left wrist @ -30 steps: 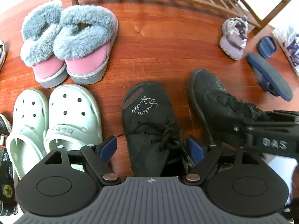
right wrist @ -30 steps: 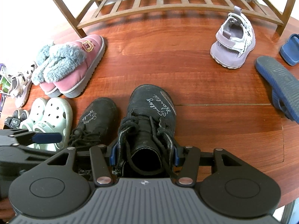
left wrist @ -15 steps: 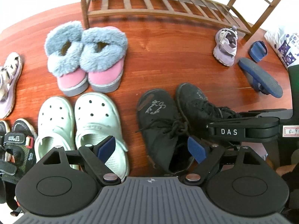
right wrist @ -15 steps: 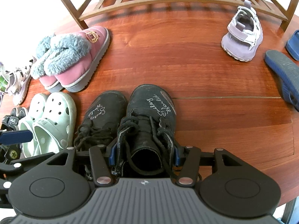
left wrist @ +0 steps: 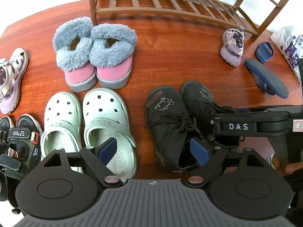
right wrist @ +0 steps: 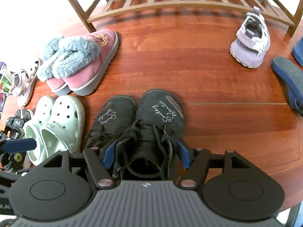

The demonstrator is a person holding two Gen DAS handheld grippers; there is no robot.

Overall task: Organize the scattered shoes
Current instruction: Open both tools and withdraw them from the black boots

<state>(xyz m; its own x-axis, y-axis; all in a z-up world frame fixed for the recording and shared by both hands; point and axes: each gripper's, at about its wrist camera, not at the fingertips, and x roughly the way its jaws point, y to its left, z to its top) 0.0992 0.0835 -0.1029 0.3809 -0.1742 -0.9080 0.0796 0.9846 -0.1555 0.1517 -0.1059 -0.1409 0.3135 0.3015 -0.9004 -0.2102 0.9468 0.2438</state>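
— Red-brown wood: the floor (right wrist: 198, 79) is seen widest, with the slatted shoe rack (right wrist: 170, 0) along its far edge. How is the open room laid out?

— A bare stretch is left between the rack and the black boots, and to the right of them as far as the blue sandal (right wrist: 287, 79).

— And the boots?

— The right boot (right wrist: 157, 117) and left boot (right wrist: 113, 117) are set side by side, touching, long axes toward the rack, toes away from the cameras.

— The tools?

— The right gripper (right wrist: 145, 151) is parted around the right boot's collar, pads just beside it. The left gripper (left wrist: 153, 151) is spread wide, empty, between the mint clogs (left wrist: 106, 117) and the boots.
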